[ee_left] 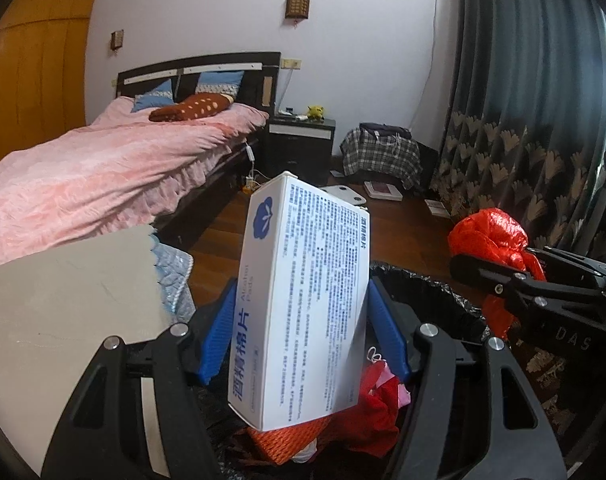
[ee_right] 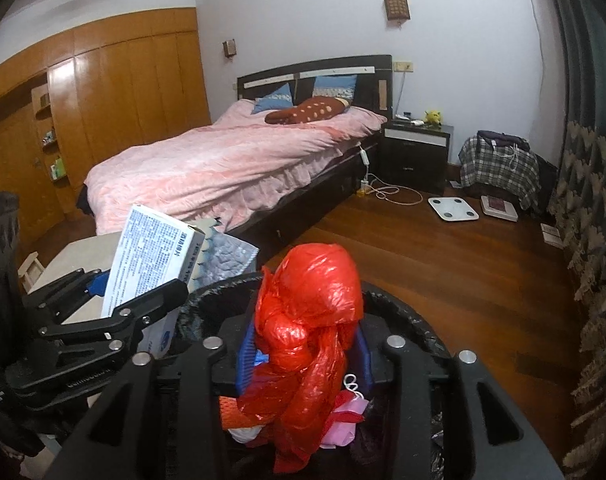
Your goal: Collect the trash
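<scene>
My left gripper (ee_left: 301,286) is shut on a white alcohol-pad box (ee_left: 303,300), which stands upright between the blue pads over the bin's left edge. The bin (ee_left: 423,280) is lined with a black bag and holds red, orange and pink trash. In the right wrist view a knotted red plastic bag (ee_right: 307,320) stands between the blue pads of my right gripper (ee_right: 305,328), above the bin (ee_right: 407,312). A gap shows between the bag and the right-hand pad. The left gripper (ee_right: 143,296) and its box (ee_right: 151,256) appear at the left there.
A grey tabletop (ee_left: 63,300) with a quilted silver pouch (ee_left: 175,272) lies left of the bin. Behind are a pink-covered bed (ee_right: 243,160), a dark nightstand (ee_right: 415,152), a white scale (ee_right: 455,208) on the wood floor, a plaid bag (ee_right: 499,168), and a curtain (ee_left: 523,120) at right.
</scene>
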The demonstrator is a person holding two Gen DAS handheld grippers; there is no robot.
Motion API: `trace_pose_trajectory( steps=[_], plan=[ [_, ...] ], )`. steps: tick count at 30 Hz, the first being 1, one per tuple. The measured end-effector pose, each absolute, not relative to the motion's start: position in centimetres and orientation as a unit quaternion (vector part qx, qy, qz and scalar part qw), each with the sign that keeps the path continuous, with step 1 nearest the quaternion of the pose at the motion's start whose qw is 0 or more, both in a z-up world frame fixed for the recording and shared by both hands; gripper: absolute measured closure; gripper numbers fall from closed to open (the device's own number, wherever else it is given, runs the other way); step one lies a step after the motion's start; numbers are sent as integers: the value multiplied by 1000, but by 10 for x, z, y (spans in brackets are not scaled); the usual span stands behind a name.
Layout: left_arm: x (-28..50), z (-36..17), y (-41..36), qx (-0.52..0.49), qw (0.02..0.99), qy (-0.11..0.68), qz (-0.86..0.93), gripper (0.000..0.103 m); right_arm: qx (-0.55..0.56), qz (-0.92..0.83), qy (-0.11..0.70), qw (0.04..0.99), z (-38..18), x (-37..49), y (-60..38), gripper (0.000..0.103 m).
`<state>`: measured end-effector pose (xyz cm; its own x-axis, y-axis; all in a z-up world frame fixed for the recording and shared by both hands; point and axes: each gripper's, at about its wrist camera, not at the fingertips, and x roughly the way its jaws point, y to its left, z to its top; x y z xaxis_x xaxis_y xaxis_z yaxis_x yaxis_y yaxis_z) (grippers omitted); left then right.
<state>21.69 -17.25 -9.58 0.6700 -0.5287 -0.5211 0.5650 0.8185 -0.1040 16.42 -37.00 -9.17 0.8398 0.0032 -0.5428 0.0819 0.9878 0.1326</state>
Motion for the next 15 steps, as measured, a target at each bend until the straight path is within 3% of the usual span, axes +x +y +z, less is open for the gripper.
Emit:
trace_pose_trajectory(
  steps=[2,7,10,15],
  plan=[
    [221,-99,-173,31,912,277,-302,38,76,-28,283,956,-95,164,-376,43],
    [225,-101,-167,21,912,279,-301,26,77,-39,283,955,-97,163,-384,27],
    [225,-100,-163,19,913,281,-295,21,83,-47,280,955,-95,160,-386,10],
    [223,-89,-147,22,920,279,-276,13,82,-53,278,956,-88,155,-386,6]
  ],
)
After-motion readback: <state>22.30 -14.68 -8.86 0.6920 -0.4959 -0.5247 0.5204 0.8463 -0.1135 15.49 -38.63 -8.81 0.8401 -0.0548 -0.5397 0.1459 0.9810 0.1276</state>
